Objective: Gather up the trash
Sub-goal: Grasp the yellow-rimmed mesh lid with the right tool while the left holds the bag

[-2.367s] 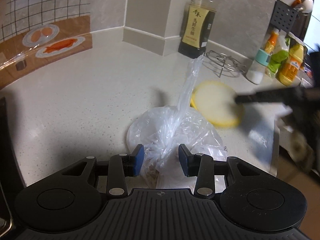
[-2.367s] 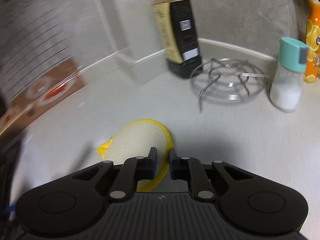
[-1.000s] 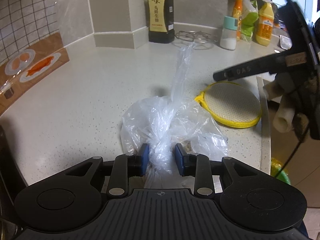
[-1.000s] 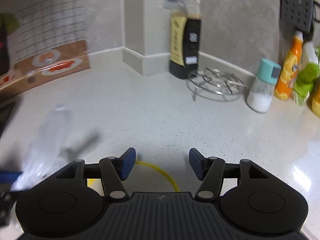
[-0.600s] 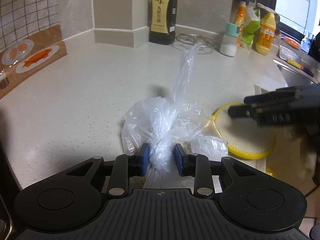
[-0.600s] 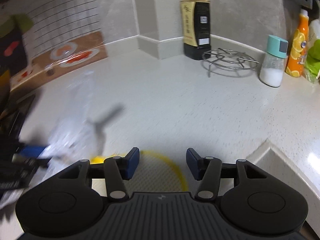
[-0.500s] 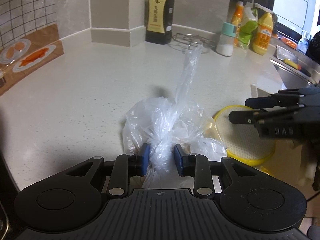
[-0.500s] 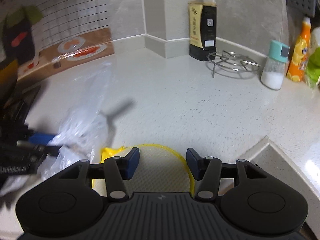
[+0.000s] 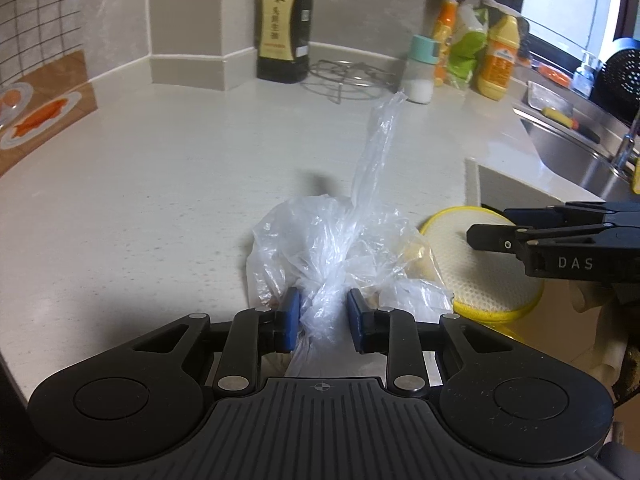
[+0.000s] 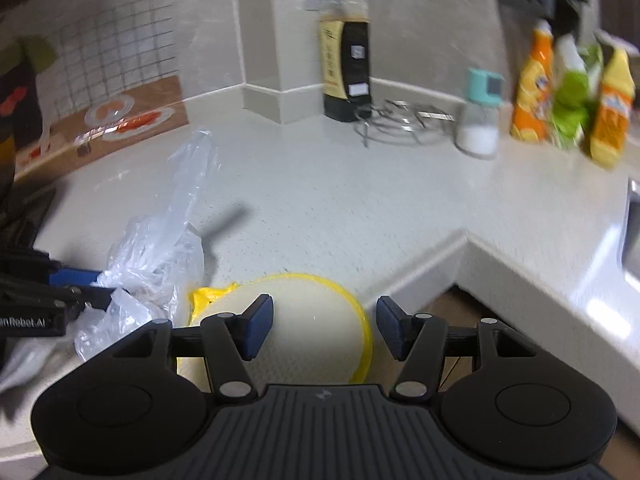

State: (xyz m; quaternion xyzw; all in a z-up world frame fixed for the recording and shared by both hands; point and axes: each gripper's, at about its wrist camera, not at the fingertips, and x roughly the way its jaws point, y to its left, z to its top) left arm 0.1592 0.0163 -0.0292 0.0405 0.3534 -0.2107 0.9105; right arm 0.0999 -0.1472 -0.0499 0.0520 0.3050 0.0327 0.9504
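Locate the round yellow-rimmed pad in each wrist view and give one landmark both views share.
Left wrist view: the yellow-rimmed pad lies right of centre on the countertop's near edge, beside the plastic bag.
Right wrist view: the pad sits bottom centre, just beyond the open right gripper.
Shared landmark: the dark sauce bottle standing at the back wall.

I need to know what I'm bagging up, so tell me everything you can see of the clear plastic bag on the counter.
The plastic bag is thin, clear and crinkled, bunched into a lump on the pale countertop. One long twisted tail stands up from it. Pale and brownish scraps show through it, unclear what. The left gripper has its blue pads either side of the gathered neck, jaws just closing, seemingly touching the film. A round yellow-rimmed pad lies right beside it.
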